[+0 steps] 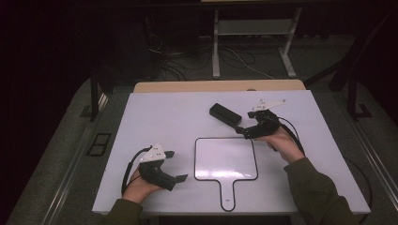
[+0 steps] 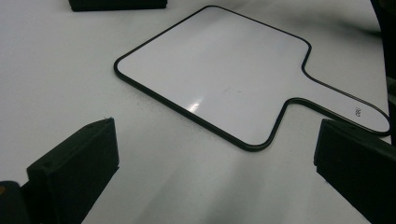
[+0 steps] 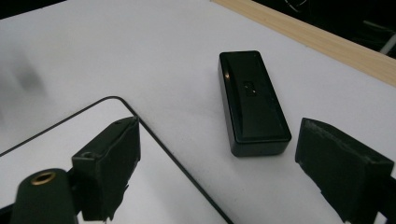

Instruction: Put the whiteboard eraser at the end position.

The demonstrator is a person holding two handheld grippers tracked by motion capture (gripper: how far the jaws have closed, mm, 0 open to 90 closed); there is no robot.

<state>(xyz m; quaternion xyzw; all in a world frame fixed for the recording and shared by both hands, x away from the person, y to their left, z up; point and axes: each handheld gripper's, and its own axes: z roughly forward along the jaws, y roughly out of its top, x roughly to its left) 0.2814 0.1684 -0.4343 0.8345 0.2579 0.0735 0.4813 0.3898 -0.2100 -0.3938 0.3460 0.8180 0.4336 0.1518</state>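
A small white paddle-shaped board with a black rim [image 1: 225, 159] [image 2: 219, 70] [image 3: 46, 154] lies flat at the table's middle, its handle toward the person. A black rectangular block [image 1: 225, 114] [image 3: 252, 100] [image 2: 116, 3] rests just beyond the board's far right corner. My right gripper [image 1: 244, 123] [image 3: 217, 140] hovers open right of the block, jaws pointing at it and standing apart from it, with nothing between them. My left gripper [image 1: 176, 165] [image 2: 215, 158] is open left of the board, held low over the table, nothing in it.
The white tabletop [image 1: 159, 117] has a wooden strip [image 1: 187, 86] along its far edge. Behind it stand a metal frame [image 1: 253, 37] and loose cables on the floor. Dark railings flank both sides of the table.
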